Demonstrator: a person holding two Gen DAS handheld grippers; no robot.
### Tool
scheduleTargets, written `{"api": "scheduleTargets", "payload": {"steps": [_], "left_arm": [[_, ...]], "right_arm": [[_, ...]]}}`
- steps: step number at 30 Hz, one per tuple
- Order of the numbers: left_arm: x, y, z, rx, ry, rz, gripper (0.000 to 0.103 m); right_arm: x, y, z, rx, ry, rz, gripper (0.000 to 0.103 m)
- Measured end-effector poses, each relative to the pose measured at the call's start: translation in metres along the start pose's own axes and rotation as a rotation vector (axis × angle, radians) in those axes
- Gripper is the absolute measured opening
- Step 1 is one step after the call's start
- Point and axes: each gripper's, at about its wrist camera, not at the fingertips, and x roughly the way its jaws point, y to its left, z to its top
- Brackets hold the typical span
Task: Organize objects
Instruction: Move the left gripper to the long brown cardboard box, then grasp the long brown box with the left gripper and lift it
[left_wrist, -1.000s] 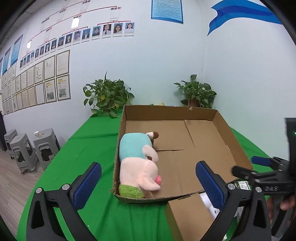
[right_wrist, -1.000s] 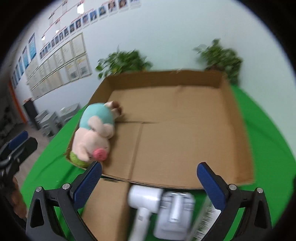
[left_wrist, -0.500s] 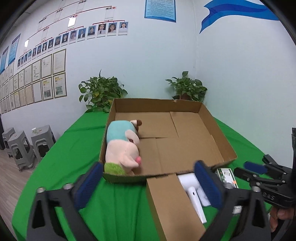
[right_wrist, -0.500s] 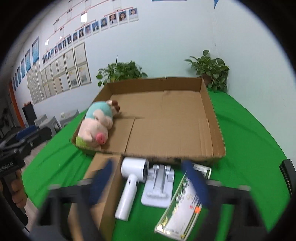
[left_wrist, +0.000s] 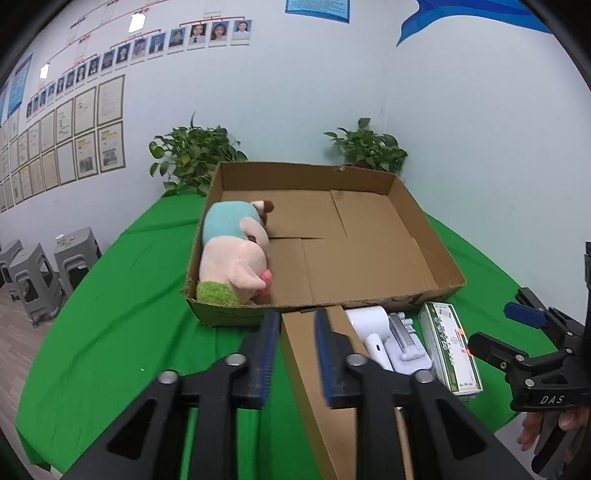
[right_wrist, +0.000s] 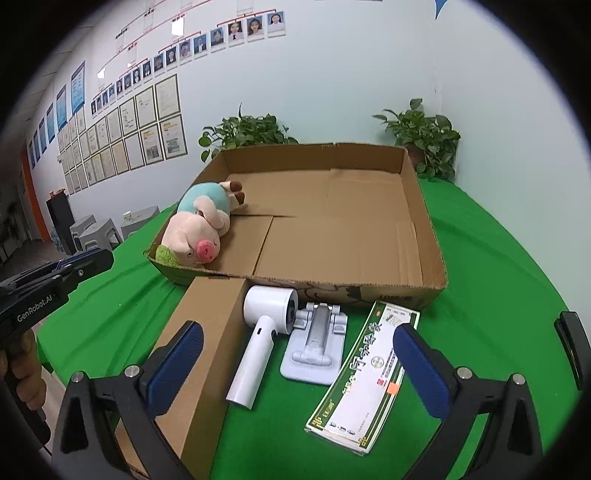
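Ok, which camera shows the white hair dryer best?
The right wrist view: the hair dryer lies whole, barrel and handle, beside the closed cardboard box. In the left wrist view that box and a gripper finger hide much of it.

Left tool (left_wrist: 293, 354) narrowed (seemingly nearly closed), withdrawn

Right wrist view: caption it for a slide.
Open right tongs above hair dryer, folding stand and green carton; plush pig already boxed.

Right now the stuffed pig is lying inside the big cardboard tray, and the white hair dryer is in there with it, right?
Not quite. The stuffed pig does lie inside the cardboard tray, but the white hair dryer lies outside it on the green cloth, just in front of the tray's near wall, as the right wrist view shows.
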Motion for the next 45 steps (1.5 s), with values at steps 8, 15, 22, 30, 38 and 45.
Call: {"api": "scheduleTargets", "payload": {"steps": [8, 15, 22, 30, 38, 45], "left_arm": [[0.01, 0.003, -0.003, -0.048, 0.044, -0.111, 0.088], [0.043, 0.009, -0.018, -0.124, 0.205, -0.279, 0.088], [0.077, 0.017, -0.037, -0.208, 0.322, -0.374, 0.088], [0.095, 0.023, -0.054, -0.264, 0.418, -0.461, 0.088], [0.099, 0.023, -0.058, -0.266, 0.448, -0.481, 0.087], [0.104, 0.022, -0.065, -0.277, 0.47, -0.482, 0.087]], "right_arm": [[0.0, 0.005, -0.006, 0.008, 0.054, 0.091, 0.102], [-0.001, 0.029, -0.025, 0.008, 0.142, 0.31, 0.102], [0.006, 0.062, -0.047, -0.024, 0.236, 0.408, 0.102], [0.023, 0.073, -0.058, -0.014, 0.305, 0.391, 0.102], [0.033, 0.089, -0.065, -0.064, 0.349, 0.374, 0.102], [0.042, 0.1, -0.074, -0.099, 0.378, 0.326, 0.103]]}}
